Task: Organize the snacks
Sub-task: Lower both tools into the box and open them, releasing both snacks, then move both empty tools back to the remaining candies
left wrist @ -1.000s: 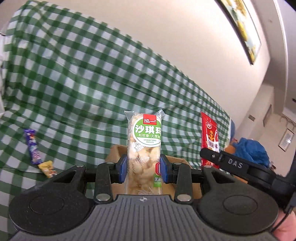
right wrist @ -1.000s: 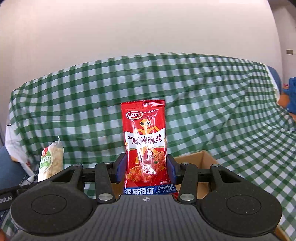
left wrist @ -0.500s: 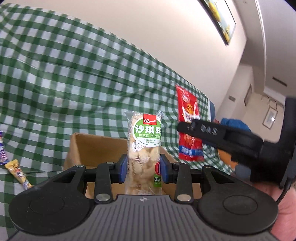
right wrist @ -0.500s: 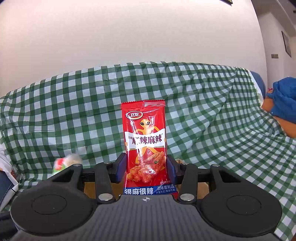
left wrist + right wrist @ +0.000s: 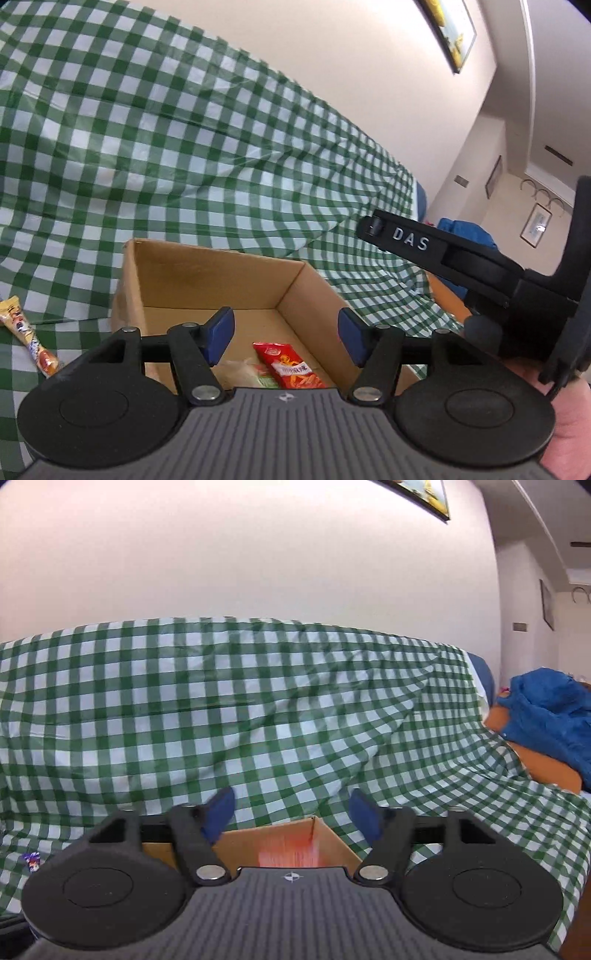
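Observation:
An open cardboard box (image 5: pixel 207 254) sits on the green checked cloth. Inside it lie a red spicy-snack packet (image 5: pixel 291 369) and, blurred beside it, a pale packet with a green label (image 5: pixel 247 373). My left gripper (image 5: pixel 286 336) hovers over the box, its jaws opening, with nothing between the blue pads. My right gripper (image 5: pixel 293 812) is also opening and empty; below it a red packet (image 5: pixel 288 853) shows as a blur inside the box (image 5: pixel 258 836). One of the right gripper's fingers (image 5: pixel 410 240) reaches in from the right above the box.
A yellow snack stick (image 5: pixel 26 332) lies on the cloth left of the box, and a small purple packet (image 5: pixel 31 860) lies further left. A blue cloth (image 5: pixel 554 705) on an orange cushion (image 5: pixel 543 764) is at the right. A wall rises behind the covered sofa.
Both grippers have opened. The green-label packet left the left gripper and the red packet left the right one; both now lie in the box. The left gripper moved over the box.

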Tool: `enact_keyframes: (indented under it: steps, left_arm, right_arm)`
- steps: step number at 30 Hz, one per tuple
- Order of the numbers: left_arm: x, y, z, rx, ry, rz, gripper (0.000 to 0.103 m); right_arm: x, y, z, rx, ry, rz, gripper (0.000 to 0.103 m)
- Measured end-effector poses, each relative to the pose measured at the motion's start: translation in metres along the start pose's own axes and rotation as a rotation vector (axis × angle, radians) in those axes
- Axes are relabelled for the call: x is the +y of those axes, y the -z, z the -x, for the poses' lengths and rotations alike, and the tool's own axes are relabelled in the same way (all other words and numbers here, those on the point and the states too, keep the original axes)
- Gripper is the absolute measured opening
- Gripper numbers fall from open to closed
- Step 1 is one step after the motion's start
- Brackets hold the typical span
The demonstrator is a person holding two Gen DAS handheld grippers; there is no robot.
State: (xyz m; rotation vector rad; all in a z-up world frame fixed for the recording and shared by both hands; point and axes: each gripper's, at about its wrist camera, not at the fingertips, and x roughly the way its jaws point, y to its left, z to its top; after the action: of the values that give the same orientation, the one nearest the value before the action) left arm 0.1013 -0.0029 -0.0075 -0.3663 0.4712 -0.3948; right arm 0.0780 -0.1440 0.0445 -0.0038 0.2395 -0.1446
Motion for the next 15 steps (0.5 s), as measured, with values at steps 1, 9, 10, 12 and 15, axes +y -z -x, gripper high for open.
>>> enact_keyframes:
  steps: [1,9,10,12,15]
  left_arm:
    - [0.001,-0.001,0.000,-0.001,-0.011,0.001,0.066]
    - [0.013,-0.007,0.002,0.009,-0.105,-0.018,0.042]
    - [0.016,-0.007,0.003,0.016,-0.121,-0.016,0.037]
    - [0.026,-0.010,0.008,0.028,-0.139,0.004,0.026]
    - [0.046,-0.021,0.022,0.025,-0.166,0.049,0.015]
  right_arm:
    - [0.001,0.001,-0.001,0.004,0.003,0.000,0.073]
    - [0.016,-0.001,-0.009,-0.010,0.014,-0.025,0.073]
    - [0.020,-0.001,-0.009,-0.014,0.011,-0.027,0.073]
    - [0.030,0.000,-0.009,-0.019,0.003,-0.026,0.073]
    - [0.046,0.000,-0.008,-0.009,-0.027,-0.027,0.070]
